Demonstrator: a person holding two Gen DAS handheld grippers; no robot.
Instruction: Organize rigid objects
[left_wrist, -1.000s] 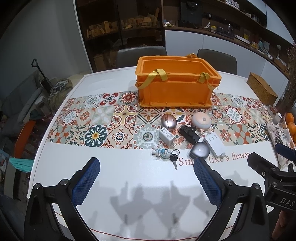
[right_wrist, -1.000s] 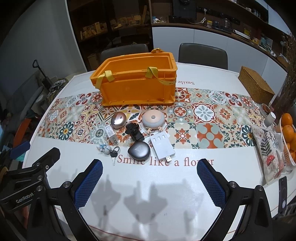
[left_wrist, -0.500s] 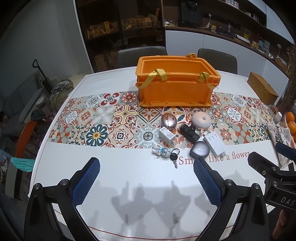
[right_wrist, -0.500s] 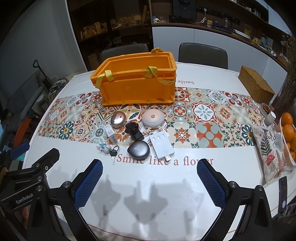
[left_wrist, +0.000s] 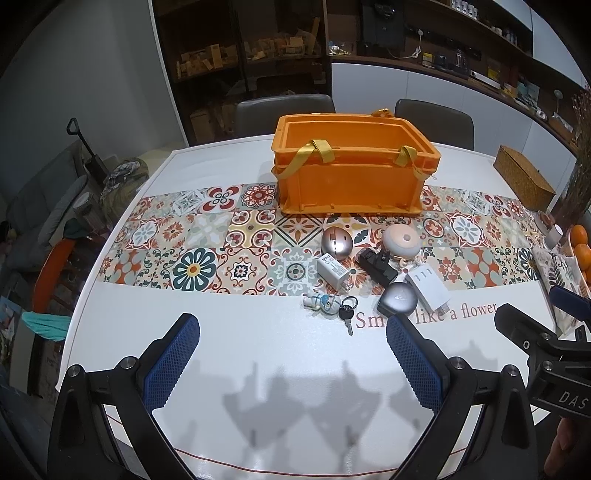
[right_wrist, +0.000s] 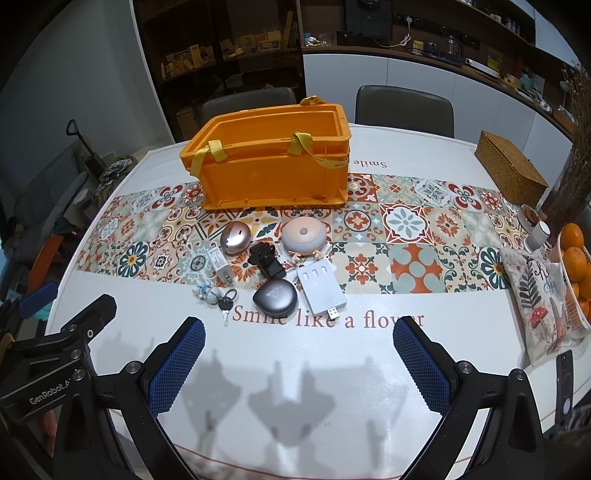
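Glossy white table (right_wrist: 369, 369), smooth orange plastic crate (right_wrist: 273, 177) — woven wicker box (right_wrist: 511, 164).

Crate (right_wrist: 273, 173): on the table (right_wrist: 295, 369), at its far middle.
Small items (right_wrist: 269, 266): clustered just before the crate.
Keys (right_wrist: 225, 304): nearest edge of cluster, left.
Wicker box (right_wrist: 511, 166): far right.
Oranges (right_wrist: 576, 258): right edge.

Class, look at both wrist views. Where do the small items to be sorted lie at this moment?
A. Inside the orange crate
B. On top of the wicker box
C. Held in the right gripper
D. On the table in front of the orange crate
D: the small items sit in a cluster on the table in front of the orange crate, and both the left gripper and the right gripper are open and hold nothing.
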